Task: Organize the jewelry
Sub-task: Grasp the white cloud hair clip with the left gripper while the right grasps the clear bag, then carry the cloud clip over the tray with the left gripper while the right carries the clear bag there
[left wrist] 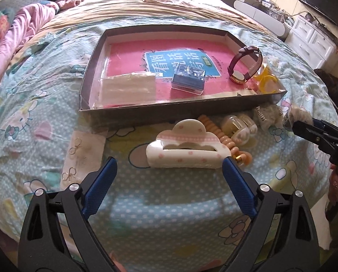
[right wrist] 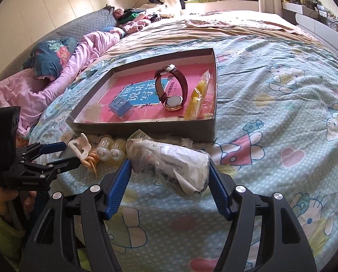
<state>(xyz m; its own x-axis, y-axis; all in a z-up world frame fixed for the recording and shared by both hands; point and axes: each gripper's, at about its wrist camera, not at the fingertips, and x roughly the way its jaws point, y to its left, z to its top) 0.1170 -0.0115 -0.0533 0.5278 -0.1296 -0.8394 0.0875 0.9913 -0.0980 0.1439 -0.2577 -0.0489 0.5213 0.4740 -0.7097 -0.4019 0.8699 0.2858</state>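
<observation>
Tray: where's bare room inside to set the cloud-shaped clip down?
Free: the tray floor's far half, bordered by the back wall, blue box and watch. Crowded: near-left white packet, right edge yellow packets. Clip lies outside, among hair ties.

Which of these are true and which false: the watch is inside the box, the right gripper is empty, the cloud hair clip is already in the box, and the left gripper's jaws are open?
1. The watch is inside the box. True.
2. The right gripper is empty. False: it holds a crinkled plastic bag between its fingers.
3. The cloud hair clip is already in the box. False: it lies on the bedspread in front of the box.
4. The left gripper has its jaws open. True: the clip sits just ahead of them, not gripped.
</observation>
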